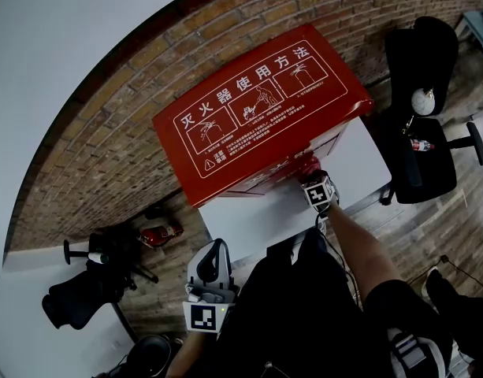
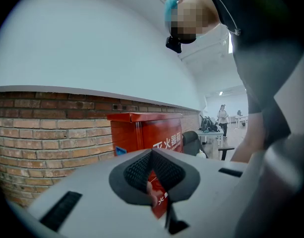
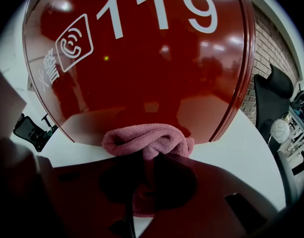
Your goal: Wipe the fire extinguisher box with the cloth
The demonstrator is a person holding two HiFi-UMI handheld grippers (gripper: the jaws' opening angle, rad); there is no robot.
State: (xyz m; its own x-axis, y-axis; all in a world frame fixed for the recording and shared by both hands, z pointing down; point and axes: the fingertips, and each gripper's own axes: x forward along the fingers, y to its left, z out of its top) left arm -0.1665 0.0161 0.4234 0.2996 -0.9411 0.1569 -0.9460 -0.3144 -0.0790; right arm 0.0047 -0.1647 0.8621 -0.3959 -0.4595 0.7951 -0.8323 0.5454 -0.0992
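Red and closed, one fire extinguisher box (image 1: 257, 109) stands on a white platform (image 1: 249, 223) against a brick wall (image 1: 107, 132). Its top is printed with three instruction panels, and its contents cannot be seen. The right gripper (image 3: 152, 156) has its jaws clamped on the single pink cloth (image 3: 147, 139), whose bunched folds press against the box's glossy front beneath the numerals 119. The left gripper (image 2: 152, 155), the second of the two, is held low near the person's body, jaw tips together with nothing between them. One black office chair (image 1: 426, 156) sits to the right of the box.
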